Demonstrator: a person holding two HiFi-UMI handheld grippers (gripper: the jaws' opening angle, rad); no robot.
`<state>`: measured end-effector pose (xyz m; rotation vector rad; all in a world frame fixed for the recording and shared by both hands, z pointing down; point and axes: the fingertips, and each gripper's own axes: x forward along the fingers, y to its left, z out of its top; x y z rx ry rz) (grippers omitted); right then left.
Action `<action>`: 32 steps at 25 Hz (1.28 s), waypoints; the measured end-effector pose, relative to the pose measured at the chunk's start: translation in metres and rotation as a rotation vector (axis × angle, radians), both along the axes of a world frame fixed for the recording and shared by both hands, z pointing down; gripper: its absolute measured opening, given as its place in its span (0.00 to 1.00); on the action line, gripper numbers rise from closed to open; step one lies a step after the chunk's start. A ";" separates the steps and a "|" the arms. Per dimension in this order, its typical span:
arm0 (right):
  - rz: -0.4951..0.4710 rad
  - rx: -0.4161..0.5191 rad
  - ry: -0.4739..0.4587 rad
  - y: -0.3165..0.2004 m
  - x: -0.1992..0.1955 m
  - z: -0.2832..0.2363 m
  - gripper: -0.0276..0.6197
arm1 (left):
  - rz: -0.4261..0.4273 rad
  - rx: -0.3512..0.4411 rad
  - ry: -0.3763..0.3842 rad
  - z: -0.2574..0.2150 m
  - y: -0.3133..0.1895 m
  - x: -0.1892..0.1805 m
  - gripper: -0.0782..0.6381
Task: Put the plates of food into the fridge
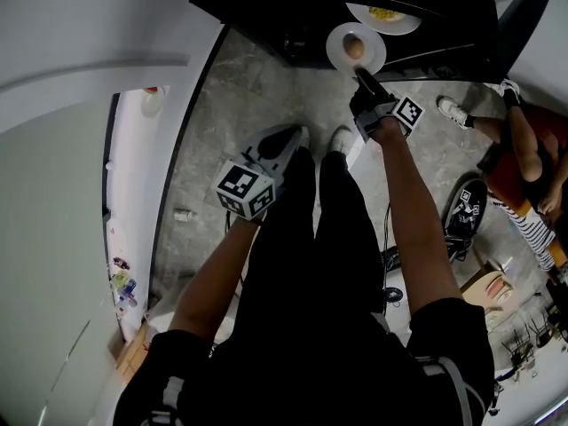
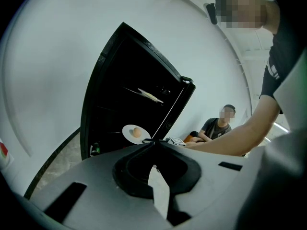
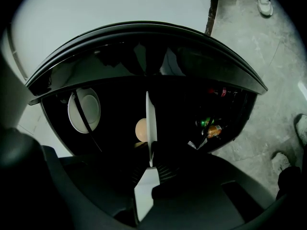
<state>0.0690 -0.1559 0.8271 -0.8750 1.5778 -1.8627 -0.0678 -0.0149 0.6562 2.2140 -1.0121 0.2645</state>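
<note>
A white plate [image 1: 355, 47] with a round brown piece of food [image 1: 354, 46] hangs level at the mouth of the black fridge [image 1: 266, 7]. My right gripper [image 1: 362, 76] is shut on its near rim. In the right gripper view the plate [image 3: 149, 123] stands edge-on between the jaws, with the food [image 3: 140, 130] left of it. A second plate [image 1: 383, 14] with yellow food rests on a shelf inside, also seen as a white plate [image 3: 84, 110] at left. My left gripper [image 1: 288, 136] hangs lower, over the floor, shut and holding nothing. The left gripper view shows the held plate [image 2: 135, 133] ahead.
Cans and bottles [image 3: 213, 128] stand low in the fridge at right. A person [image 1: 524, 149] sits on the floor to the right. A small bottle [image 1: 182, 214] lies on the grey floor by a white door [image 1: 133, 193] at left. My own shoes [image 1: 342, 140] stand below the plate.
</note>
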 end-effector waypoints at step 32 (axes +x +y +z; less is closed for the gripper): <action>0.127 -0.032 -0.015 -0.071 0.000 0.011 0.10 | -0.017 -0.033 0.003 0.018 -0.015 0.012 0.14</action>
